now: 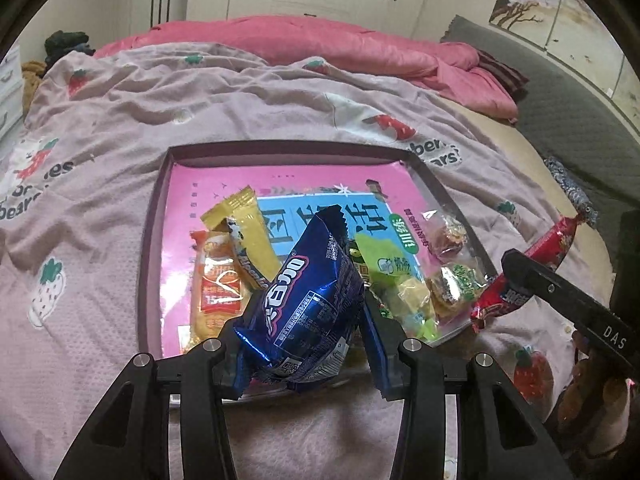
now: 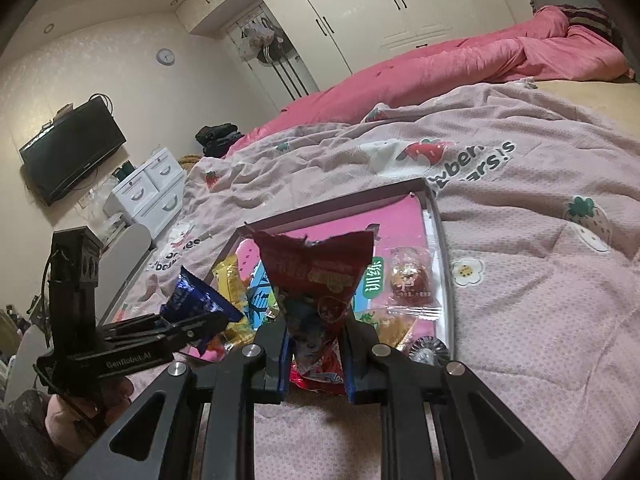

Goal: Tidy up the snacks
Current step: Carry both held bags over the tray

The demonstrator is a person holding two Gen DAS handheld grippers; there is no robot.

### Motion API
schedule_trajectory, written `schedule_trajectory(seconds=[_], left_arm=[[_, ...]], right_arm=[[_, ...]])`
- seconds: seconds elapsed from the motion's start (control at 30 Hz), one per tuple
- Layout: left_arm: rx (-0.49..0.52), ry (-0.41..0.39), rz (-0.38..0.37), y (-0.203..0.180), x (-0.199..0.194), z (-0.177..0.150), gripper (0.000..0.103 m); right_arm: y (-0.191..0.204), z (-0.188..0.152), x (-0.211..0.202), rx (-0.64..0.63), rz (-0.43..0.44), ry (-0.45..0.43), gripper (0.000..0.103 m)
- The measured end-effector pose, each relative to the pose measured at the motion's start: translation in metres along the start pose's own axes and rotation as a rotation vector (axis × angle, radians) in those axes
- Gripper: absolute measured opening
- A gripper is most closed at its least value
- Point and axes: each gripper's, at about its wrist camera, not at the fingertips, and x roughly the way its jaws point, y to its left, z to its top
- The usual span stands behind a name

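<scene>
Left wrist view is showing the left gripper clamping a blue foil packet above the near edge of the shallow tray, which is lying on the strawberry-print blanket. The right gripper is pinching a red packet just beside the tray's near right corner. Both wrappers are looking slick and puffy (each grip is sitting low, near the packet's bottom), so either one could be slipping out or tipping and landing on the blanket rather than in the tray. Crowding is another risk: the two grippers are working close together and could be knocking the orange and yellow packets already inside. Both grippers are pointing forward and downward toward the tray.
</scene>
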Motion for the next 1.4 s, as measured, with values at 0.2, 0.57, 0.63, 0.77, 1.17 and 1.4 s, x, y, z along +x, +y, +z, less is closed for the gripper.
schedule_trajectory(seconds=[0.2,0.57,0.63,0.77,1.17,1.4], left_arm=[[-0.012,0.01,0.003,0.003,0.009,0.0,0.047],[-0.021,0.027,0.002,0.006,0.02,0.001,0.047],[-0.024,0.03,0.002,0.007,0.022,0.001,0.047],[-0.024,0.03,0.002,0.007,0.024,0.002,0.047],[-0.024,0.029,0.003,0.008,0.024,0.002,0.047],[-0.024,0.025,0.001,0.008,0.025,0.003,0.047]], right_arm=[[0.002,0.002,0.022,-0.03,-0.023,0.037,0.02],[0.003,0.0,0.049,-0.053,-0.034,0.078,0.02],[0.002,0.0,0.05,-0.057,-0.036,0.078,0.02],[0.001,0.0,0.054,-0.059,-0.038,0.08,0.02],[0.005,0.001,0.058,-0.094,-0.06,0.078,0.024],[0.015,0.001,0.06,-0.136,-0.058,0.072,0.024]])
